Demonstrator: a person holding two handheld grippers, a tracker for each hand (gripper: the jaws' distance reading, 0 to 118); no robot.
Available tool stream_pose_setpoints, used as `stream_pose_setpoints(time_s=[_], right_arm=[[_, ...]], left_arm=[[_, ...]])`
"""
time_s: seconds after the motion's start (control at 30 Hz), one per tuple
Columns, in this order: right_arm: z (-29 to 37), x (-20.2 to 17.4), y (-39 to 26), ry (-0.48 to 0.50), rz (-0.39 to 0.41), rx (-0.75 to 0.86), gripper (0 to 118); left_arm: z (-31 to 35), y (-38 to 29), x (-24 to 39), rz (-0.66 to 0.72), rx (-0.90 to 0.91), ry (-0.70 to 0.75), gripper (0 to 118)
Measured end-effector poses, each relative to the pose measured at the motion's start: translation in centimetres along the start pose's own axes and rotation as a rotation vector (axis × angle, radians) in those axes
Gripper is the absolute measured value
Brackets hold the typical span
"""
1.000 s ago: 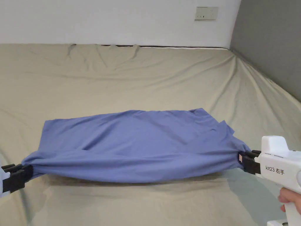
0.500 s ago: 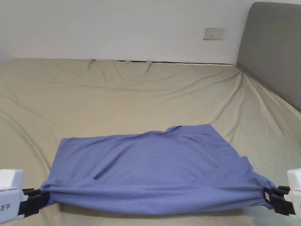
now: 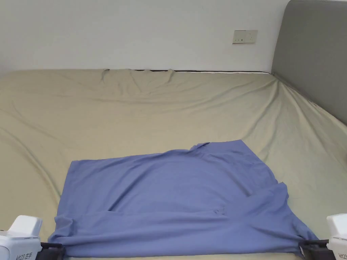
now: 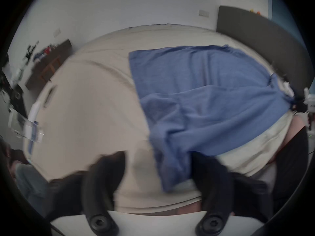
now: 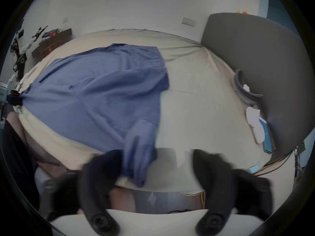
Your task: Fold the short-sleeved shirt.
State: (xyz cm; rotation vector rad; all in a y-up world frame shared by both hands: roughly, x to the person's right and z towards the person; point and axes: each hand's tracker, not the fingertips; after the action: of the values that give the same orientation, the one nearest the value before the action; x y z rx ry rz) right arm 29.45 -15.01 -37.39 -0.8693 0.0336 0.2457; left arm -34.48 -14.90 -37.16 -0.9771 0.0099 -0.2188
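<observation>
Just creased, soft blue shirt (image 3: 176,196)

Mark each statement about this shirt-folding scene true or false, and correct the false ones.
1. The blue shirt lies on a beige bed sheet. True.
2. The left gripper has its jaws clamped tight on the shirt. False: in the left gripper view its jaws stand wide apart, with the shirt corner lying loose against one of them.
3. The right gripper has its jaws open. True.
4. A grey headboard stands at the left side of the bed in the head view. False: it stands at the right.
5. The shirt is rolled into a ball. False: it is spread fairly flat, with a fold along the near edge.
</observation>
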Motion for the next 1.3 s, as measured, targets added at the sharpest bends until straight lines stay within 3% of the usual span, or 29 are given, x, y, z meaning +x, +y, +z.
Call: stream_pose_setpoints(time_s=[0.1,0.17,0.37,0.47,0.5,0.57,0.6,0.63,0.7,0.73,0.83,1.17,1.3], right_arm=[[2.6,1.0,2.4,0.013,-0.099,0.112,105],[4.9,0.8,5.3,0.038,-0.109,0.244,105],[13.0,-3.4,12.1,0.046,-0.22,0.706,104],[11.6,-5.5,12.2,0.041,-0.204,0.775,95],[11.0,-6.5,12.0,0.035,-0.18,0.776,87],[9.8,-7.8,10.8,0.005,-0.147,0.776,48],[8.7,-8.0,10.2,-0.001,-0.129,0.765,20],[7.8,-8.4,9.9,0.007,-0.152,0.687,0],[6.3,-8.1,9.5,0.043,-0.155,0.629,0],[5.7,-7.8,9.0,0.12,-0.19,0.588,0],[5.0,-7.8,8.9,0.062,-0.174,0.589,0],[4.9,-8.4,9.4,0.154,-0.137,0.559,0],[4.6,-8.5,9.7,0.22,-0.151,0.539,0]], left_arm=[[3.8,2.3,-1.1,0.081,0.111,-0.038,99],[7.1,4.5,-1.3,0.137,0.24,-0.035,99],[15.4,8.5,1.0,0.272,0.694,0.085,102],[15.2,8.4,2.7,0.358,0.763,0.038,99],[14.8,8.1,3.3,0.367,0.781,0.026,88],[13.6,7.6,4.2,0.37,0.785,0.037,22],[13.0,7.5,4.6,0.355,0.777,0.052,0],[12.5,7.0,5.0,0.328,0.774,0.07,0],[10.7,6.0,5.1,0.296,0.803,0.035,0],[10.1,6.1,5.5,0.236,0.766,0.045,0],[8.7,6.0,6.3,0.151,0.718,0.064,0],[5.3,5.6,6.5,0.198,0.533,-0.028,0],[1.9,8.3,4.4,0.256,0.435,-0.065,0]])
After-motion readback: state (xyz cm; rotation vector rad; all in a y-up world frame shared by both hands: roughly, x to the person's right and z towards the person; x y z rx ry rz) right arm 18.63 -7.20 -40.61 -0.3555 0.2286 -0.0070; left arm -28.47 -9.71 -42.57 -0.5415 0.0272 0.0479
